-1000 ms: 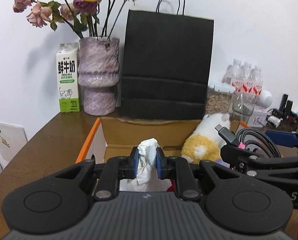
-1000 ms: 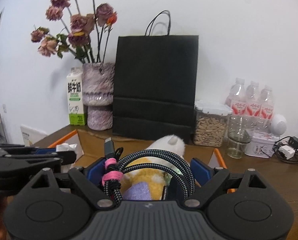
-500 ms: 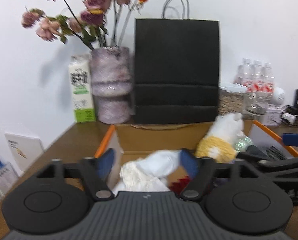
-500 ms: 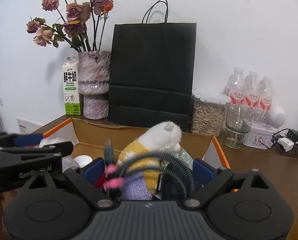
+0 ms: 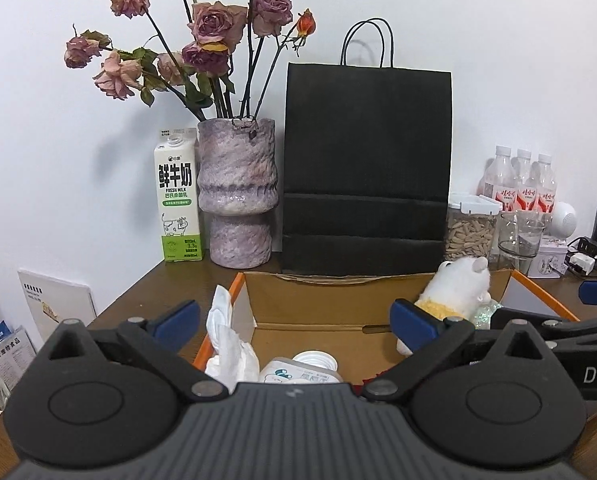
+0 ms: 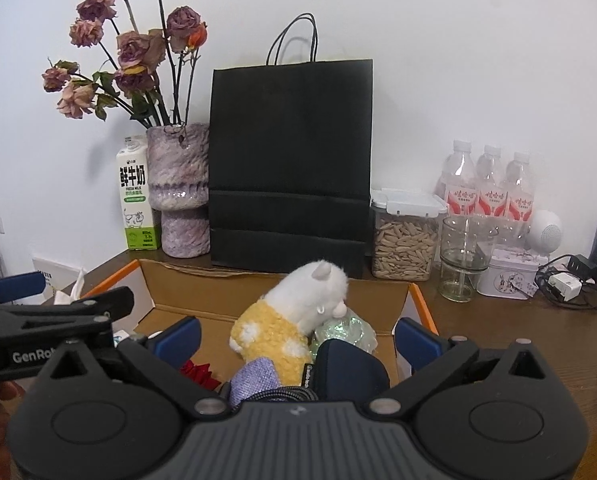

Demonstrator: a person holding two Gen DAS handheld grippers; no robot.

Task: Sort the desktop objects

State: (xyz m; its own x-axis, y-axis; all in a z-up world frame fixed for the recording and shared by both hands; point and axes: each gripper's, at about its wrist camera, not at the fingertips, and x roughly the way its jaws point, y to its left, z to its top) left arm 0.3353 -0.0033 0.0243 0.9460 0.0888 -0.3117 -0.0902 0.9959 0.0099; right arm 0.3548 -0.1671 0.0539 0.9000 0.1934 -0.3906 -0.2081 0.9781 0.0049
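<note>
- Left wrist view: my left gripper (image 5: 294, 322) has its jaws spread wide with nothing between them, hanging over the left end of the cardboard box (image 5: 318, 312), so I judge that drop finished.
- Just beyond those jaws the crumpled tissue (image 5: 228, 346) leans on the box's left wall, half upright because the wall props it; a white bottle (image 5: 302, 370) lies beside it on the box floor.
- Right wrist view: my right gripper (image 6: 296, 336) is likewise released and empty, above the box's right half.
- Under it the braided cable (image 6: 282, 392) lies at the near edge, touching a dark pouch (image 6: 350, 368) and a purple cloth (image 6: 256, 376).
- Further in, the plush toy (image 6: 294, 320) slumps against a glittery ball (image 6: 346, 332), wedged there by its neighbours.
- Outward, the brown surface (image 6: 478, 332) carries a black paper bag (image 6: 290, 168), vase (image 6: 180, 192) and milk carton (image 6: 136, 196) against the wall; I judge these stay put as décor, not clutter.
</note>
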